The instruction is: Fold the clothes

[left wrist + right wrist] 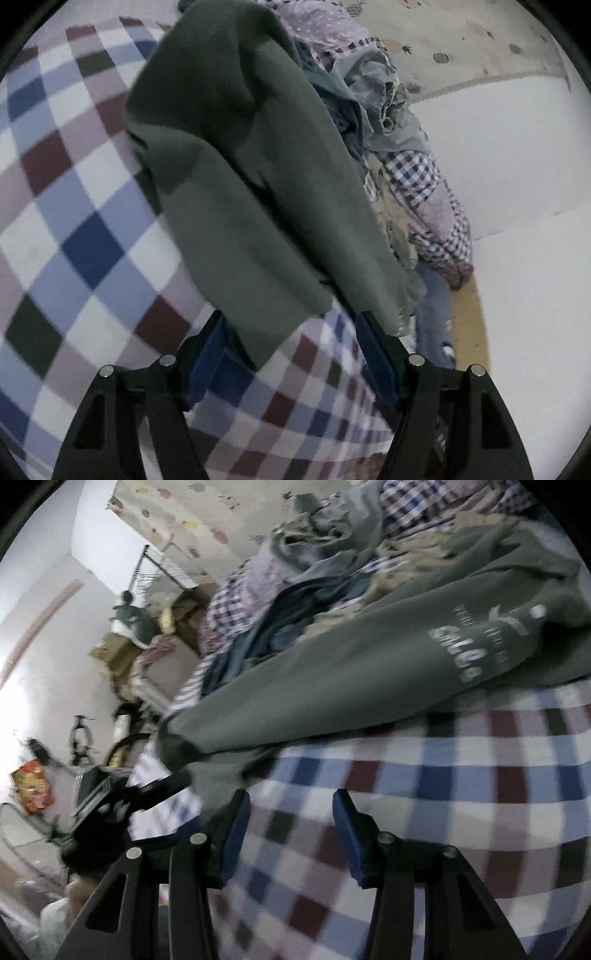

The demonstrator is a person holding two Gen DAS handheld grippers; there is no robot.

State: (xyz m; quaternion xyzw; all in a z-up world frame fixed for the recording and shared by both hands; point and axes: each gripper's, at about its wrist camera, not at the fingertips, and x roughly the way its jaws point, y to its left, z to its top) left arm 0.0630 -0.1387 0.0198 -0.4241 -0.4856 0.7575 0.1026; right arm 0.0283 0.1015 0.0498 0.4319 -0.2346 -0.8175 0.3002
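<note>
The green garment lies draped across the checked bed cover, its far end resting against the pile of unfolded clothes; its white printed panel faces up in the right wrist view. The left gripper has its jaws spread, and a hem corner of the green garment hangs down between them without being pinched. The right gripper also has its jaws spread and empty, positioned over the bed cover just short of the garment's near edge. Risks, as judged from this arrangement: if the left jaws close on the loose hem corner alone, the cloth may slide out when tension is applied. If either gripper bites too deep, it may catch the bed cover with the garment and drag both. The garment overlaps the pile, so pulling it may carry neighbouring items along with it. Both views show motion blur, which makes edge location uncertain. The print consists of white lettering and an emblem; the characters are too blurred to read, and no brand can be identified.
</note>
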